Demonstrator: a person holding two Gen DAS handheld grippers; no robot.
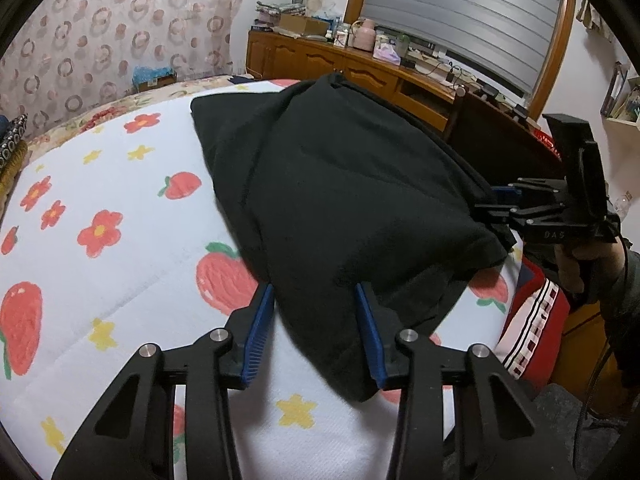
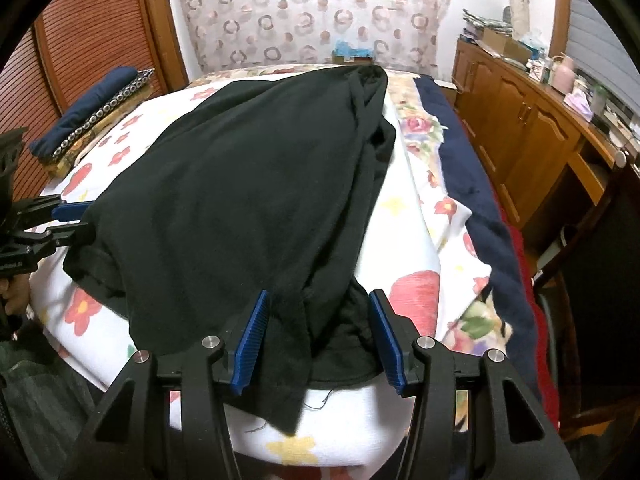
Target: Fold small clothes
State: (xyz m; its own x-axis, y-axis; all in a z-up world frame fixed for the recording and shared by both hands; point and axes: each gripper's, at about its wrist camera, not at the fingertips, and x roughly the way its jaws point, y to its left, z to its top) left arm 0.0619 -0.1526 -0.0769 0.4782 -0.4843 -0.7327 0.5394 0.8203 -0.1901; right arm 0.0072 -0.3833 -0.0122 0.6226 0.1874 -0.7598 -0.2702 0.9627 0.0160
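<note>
A black garment point(image 1: 340, 200) lies partly folded on a white blanket point(image 1: 120, 184) printed with strawberries and flowers. My left gripper point(image 1: 316, 312) is open, its blue pads on either side of the garment's near corner. My right gripper point(image 2: 320, 320) is open too, its pads straddling the bunched near edge of the garment point(image 2: 240, 200). In the left wrist view the right gripper point(image 1: 496, 208) sits at the garment's right edge. In the right wrist view the left gripper point(image 2: 68, 220) sits at its left edge.
The blanket covers a bed point(image 2: 480, 208) with a navy and red cover at its right side. A wooden cabinet point(image 1: 360, 68) with clutter on top stands behind. Folded dark cloth point(image 2: 92, 108) lies at the bed's far left. A patterned curtain point(image 2: 312, 12) hangs behind.
</note>
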